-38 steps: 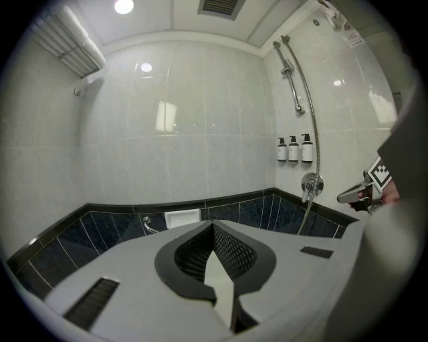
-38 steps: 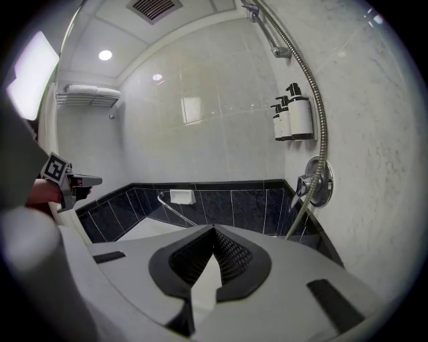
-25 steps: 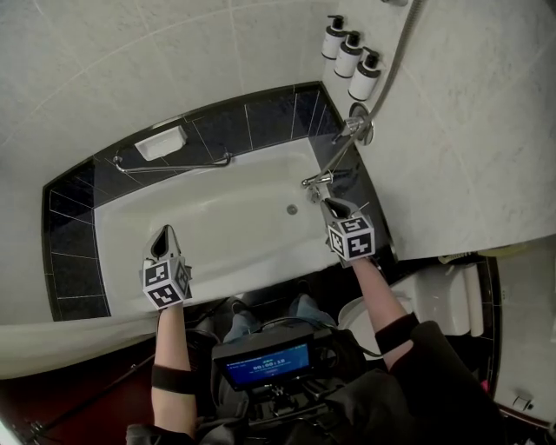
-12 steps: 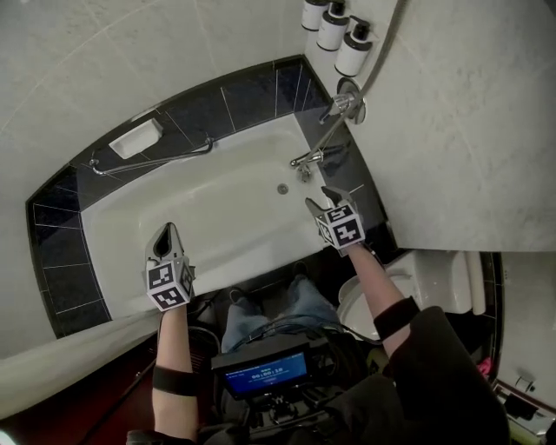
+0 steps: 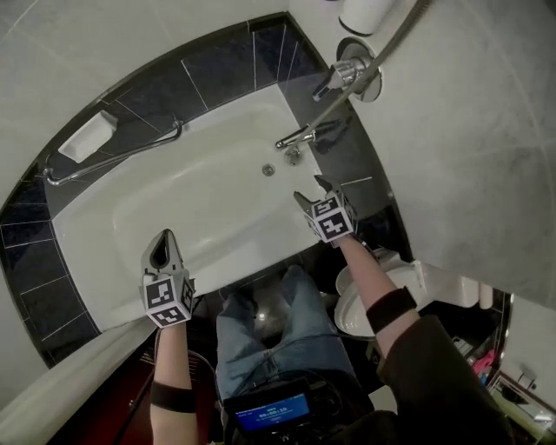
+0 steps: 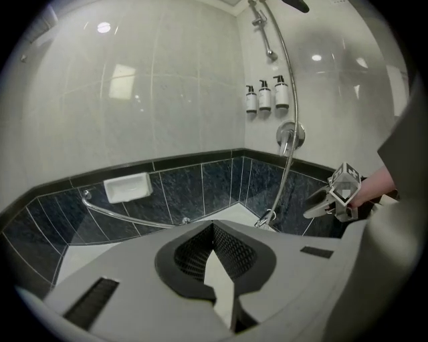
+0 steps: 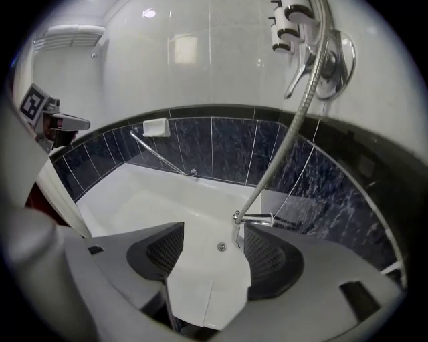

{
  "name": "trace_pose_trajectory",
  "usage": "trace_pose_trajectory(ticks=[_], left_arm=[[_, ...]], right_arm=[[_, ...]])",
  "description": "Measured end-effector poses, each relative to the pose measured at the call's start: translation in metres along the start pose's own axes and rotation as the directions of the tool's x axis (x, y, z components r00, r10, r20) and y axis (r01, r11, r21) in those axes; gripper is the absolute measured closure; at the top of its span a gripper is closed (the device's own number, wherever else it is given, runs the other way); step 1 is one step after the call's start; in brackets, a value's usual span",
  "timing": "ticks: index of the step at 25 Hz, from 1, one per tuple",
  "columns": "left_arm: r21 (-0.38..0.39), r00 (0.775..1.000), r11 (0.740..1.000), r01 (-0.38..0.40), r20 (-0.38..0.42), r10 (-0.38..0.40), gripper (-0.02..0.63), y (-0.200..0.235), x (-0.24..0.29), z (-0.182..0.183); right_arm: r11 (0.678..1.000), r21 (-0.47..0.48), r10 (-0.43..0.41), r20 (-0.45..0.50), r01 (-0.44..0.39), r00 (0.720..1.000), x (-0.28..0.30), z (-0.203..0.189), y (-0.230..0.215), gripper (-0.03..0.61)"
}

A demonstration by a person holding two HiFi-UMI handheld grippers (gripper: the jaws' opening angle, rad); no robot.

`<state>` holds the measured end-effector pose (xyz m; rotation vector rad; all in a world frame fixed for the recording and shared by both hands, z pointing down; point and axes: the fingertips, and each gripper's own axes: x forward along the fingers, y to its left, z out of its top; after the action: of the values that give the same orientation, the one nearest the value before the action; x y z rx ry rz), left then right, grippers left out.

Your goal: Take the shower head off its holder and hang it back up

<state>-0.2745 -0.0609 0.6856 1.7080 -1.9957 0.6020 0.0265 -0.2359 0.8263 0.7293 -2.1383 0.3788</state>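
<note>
The shower head (image 6: 294,4) is a dark shape high on the wall above three bottles (image 6: 265,97). Its hose (image 5: 382,52) runs down to the tap (image 5: 300,139) at the right end of the bathtub (image 5: 174,209), and a grab bar (image 5: 113,156) lines the far side. Both arms reach forward, tilted down over the tub. The left claw (image 5: 162,248) is closed and empty. The right claw (image 5: 310,189), near the tap, has just been opening, with nothing between its jaws.
</note>
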Motion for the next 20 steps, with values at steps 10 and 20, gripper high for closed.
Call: trace_pose_trajectory(ticks=[10, 20], left_arm=[[0.061, 0.995, 0.993, 0.098, -0.001, -0.098, 0.613, -0.047, 0.117, -0.072], [0.128, 0.977, 0.970, 0.206, 0.035, -0.211, 0.613, -0.103, 0.208, -0.116]], right_arm=[[1.000, -0.008, -0.016, -0.003, 0.016, 1.000, 0.159, -0.075, -0.033, 0.239], [0.996, -0.047, -0.074, 0.091, 0.078, 0.993, 0.266, -0.108, -0.072, 0.242]])
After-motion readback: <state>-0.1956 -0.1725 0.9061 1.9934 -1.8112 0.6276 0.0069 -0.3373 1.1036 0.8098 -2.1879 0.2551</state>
